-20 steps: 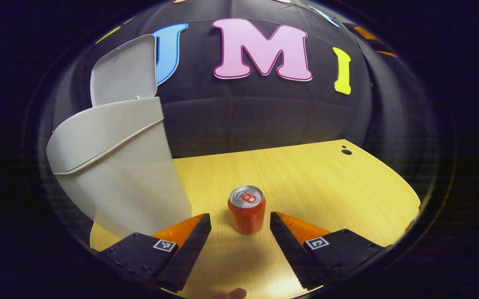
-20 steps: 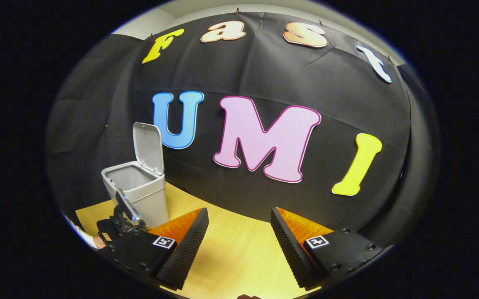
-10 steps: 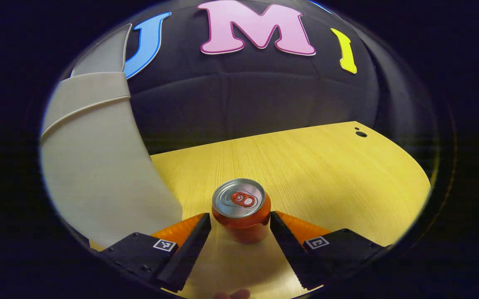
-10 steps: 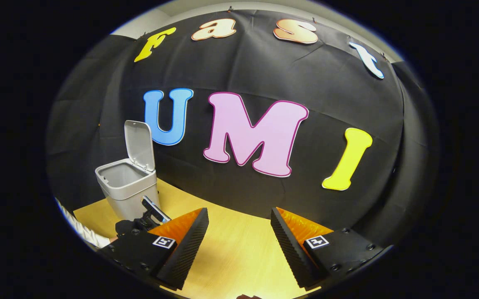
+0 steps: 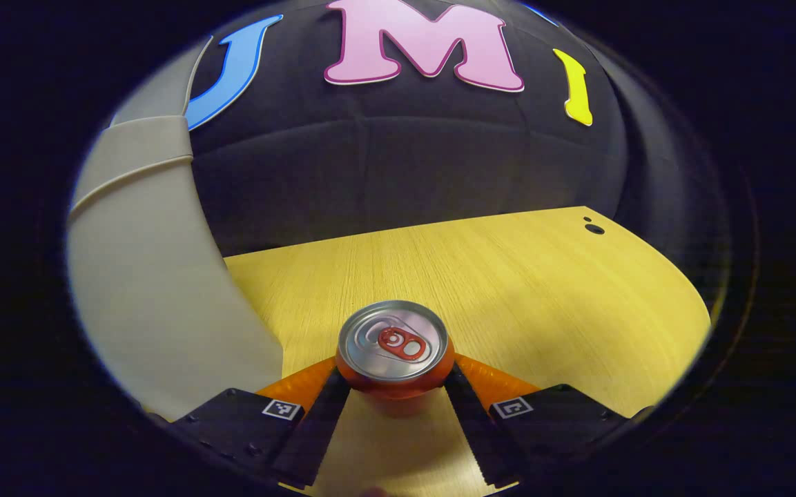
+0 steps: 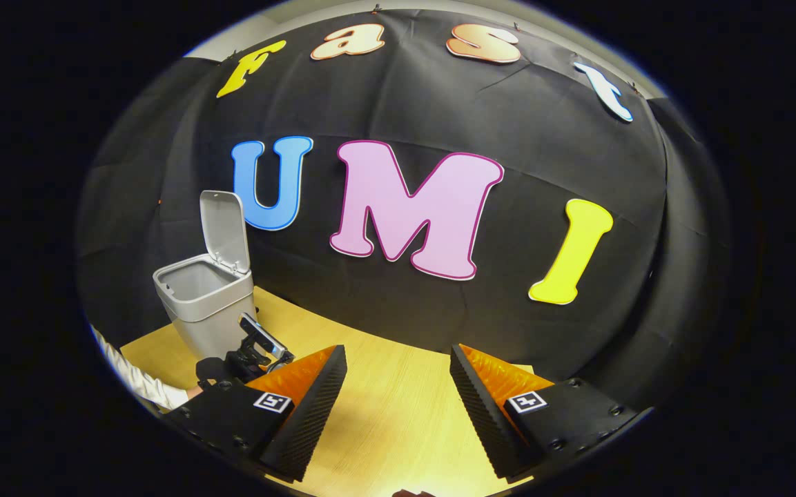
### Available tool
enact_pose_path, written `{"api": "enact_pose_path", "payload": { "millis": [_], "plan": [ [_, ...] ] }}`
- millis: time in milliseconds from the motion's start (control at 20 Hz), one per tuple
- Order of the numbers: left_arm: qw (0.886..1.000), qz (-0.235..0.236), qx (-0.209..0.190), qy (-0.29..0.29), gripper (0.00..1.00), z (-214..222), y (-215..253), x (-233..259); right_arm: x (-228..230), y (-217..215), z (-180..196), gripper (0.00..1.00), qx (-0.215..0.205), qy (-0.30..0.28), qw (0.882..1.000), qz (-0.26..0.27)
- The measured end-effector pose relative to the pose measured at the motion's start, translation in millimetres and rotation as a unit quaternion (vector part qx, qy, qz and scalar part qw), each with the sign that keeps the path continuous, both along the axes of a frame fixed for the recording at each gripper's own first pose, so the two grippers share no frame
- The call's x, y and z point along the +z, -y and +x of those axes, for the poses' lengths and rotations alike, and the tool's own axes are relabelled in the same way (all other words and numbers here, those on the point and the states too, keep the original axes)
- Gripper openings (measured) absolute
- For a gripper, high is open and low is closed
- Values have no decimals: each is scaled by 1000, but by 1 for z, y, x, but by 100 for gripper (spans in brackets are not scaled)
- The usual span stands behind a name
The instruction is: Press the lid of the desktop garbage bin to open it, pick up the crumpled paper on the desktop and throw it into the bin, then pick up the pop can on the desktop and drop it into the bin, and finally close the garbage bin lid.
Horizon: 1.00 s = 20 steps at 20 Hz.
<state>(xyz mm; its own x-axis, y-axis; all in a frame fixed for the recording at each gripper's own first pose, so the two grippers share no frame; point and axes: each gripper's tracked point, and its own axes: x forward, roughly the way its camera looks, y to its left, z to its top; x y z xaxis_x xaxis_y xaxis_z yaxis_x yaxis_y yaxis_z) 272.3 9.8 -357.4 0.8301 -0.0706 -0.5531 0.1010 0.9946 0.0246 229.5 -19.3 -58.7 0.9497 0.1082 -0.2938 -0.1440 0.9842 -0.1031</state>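
In the left gripper view, the pop can stands upright on the desk, between the two fingers of the left gripper. Both fingers seem to touch the sides of the can, so the gripper is grasping it. The garbage bin is just beside, at the left side of the desk, near its back edge. In the right gripper view, the bin's lid stands open and upright. The right gripper is released, its fingers wide apart above the desk, with nothing between them
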Motion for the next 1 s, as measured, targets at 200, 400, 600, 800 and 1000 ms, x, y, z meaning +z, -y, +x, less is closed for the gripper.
{"api": "enact_pose_path", "payload": {
  "millis": [200,400,600,800,1000],
  "plan": [
    [999,-2,-10,53,85,-8,2,70,5,-1,0,97,7,8,1000,10],
    [993,-9,13,114,85,-15,-22,169,12,-6,1,97,22,22,999,16],
    [980,9,66,186,84,-19,-77,266,16,-11,2,97,35,28,998,34],
    [970,45,118,207,84,-24,-134,295,23,-21,0,97,54,39,997,44],
    [970,59,177,157,84,-37,-193,261,22,-29,-6,97,71,42,996,43]
  ]
}}
